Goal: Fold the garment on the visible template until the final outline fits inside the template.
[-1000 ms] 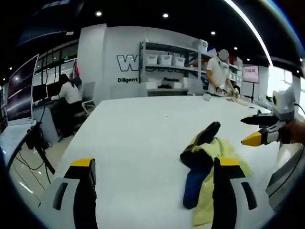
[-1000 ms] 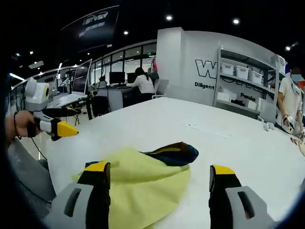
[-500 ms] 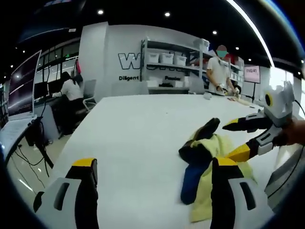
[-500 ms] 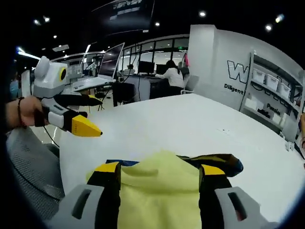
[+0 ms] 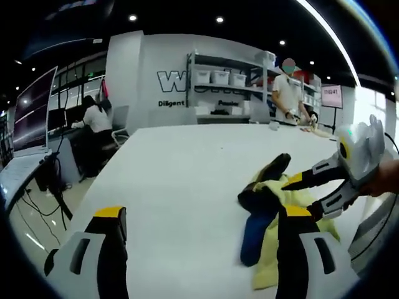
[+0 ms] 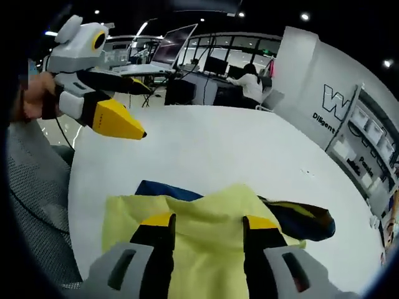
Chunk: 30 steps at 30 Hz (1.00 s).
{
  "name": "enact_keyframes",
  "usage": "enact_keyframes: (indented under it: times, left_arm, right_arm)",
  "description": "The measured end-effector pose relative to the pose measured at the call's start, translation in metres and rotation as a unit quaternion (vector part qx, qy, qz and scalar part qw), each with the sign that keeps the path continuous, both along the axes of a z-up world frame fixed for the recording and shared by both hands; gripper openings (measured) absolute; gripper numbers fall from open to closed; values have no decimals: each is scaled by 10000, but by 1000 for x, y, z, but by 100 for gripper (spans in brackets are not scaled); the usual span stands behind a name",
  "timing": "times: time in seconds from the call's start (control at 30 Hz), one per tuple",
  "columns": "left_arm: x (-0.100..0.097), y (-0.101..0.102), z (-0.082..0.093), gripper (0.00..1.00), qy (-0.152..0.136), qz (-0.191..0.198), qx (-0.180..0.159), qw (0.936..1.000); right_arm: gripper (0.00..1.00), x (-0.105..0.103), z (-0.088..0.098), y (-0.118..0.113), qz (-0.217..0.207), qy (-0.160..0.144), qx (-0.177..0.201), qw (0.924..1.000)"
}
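Note:
A crumpled garment (image 5: 269, 200), pale yellow with blue and black parts, lies on the white table (image 5: 181, 168) ahead of my left gripper and to its right. My left gripper (image 5: 204, 240) hovers above the table, jaws wide apart and empty. My right gripper (image 5: 299, 194) comes in from the right and is down on the yellow cloth. In the right gripper view the garment (image 6: 206, 208) spreads under my right gripper (image 6: 209, 223). Its jaws are half closed, still apart, with a raised fold of yellow cloth between them. My left gripper (image 6: 144, 112) hangs open at the upper left.
A grey mesh chair (image 6: 34, 205) stands by the table's near edge. A person (image 5: 288, 93) works at the far end of the table, near shelves with white bins (image 5: 215, 78). Another person (image 5: 96, 118) sits at desks with monitors beyond the table's left edge.
My right gripper has moved in and down onto the garment, and its jaws have narrowed around the yellow cloth. My left gripper has stayed wide open in about the same place.

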<state>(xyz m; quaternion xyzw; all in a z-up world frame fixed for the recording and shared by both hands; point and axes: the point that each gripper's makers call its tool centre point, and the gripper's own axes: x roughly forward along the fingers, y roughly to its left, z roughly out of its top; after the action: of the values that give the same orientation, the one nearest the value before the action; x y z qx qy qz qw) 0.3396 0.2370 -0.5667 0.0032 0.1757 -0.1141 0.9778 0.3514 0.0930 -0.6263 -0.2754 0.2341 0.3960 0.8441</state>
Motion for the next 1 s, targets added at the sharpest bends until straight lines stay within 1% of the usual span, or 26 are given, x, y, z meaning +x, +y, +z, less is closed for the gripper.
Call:
enact_keyframes:
  times: [0.07,0.1,0.17,0.23,0.27,0.3,0.37,0.47,0.57,0.6,0.7,0.73,0.87,0.93,1.0]
  left_arm:
    - [0,-2,0,94,8,-7,7,10000]
    - [0,-2,-1,94,15,-15,-1,10000]
    - [0,-3,-3,93,53,-22,-23,10000]
    - [0,-3,-3,93,58,-27,-15,10000]
    - [1,-3,-3,93,66,-33,-14,10000]
    - [1,-3,-3,93,69,-36,-12,10000]
    - [0,-3,-5,92,93,-41,6,9999]
    - [0,-4,-6,92,116,-55,7,9999]
    - [0,-5,-8,92,153,-88,42,9998]
    - [-1,-5,-8,92,165,-100,69,9998]
    - [-2,-6,-8,92,167,-113,100,9997]
    - [-1,-7,-9,92,180,-138,126,9997]
    - [1,-10,-10,91,193,-219,190,9994]
    - [2,-12,-12,90,228,-256,219,9992]
    - [4,-14,-14,90,254,-274,246,9990]
  right_arm:
    - [30,3,-2,2,32,-46,-35,10000]
    - [25,6,-2,1,27,-119,-119,9999]
    - [20,9,0,1,43,-203,-143,9997]
    - [15,11,-1,2,27,-152,-107,9998]
    - [10,11,-1,2,27,-136,-87,9999]
    - [0,11,0,2,33,-140,-86,9999]
    - [0,12,4,0,44,-184,-74,9998]
    - [0,10,5,-1,29,-142,-8,9999]
    - [0,7,11,-4,0,-145,69,9999]
    - [0,5,18,-5,-39,-141,182,9997]
    - [0,5,28,-9,-110,-196,300,9993]
    - [0,4,36,-14,-193,-192,436,9987]
    - [0,4,48,-25,-270,-192,577,9978]
    - [0,4,56,-28,-336,-218,837,9957]
    - [0,5,60,-34,-514,-149,1052,9930]
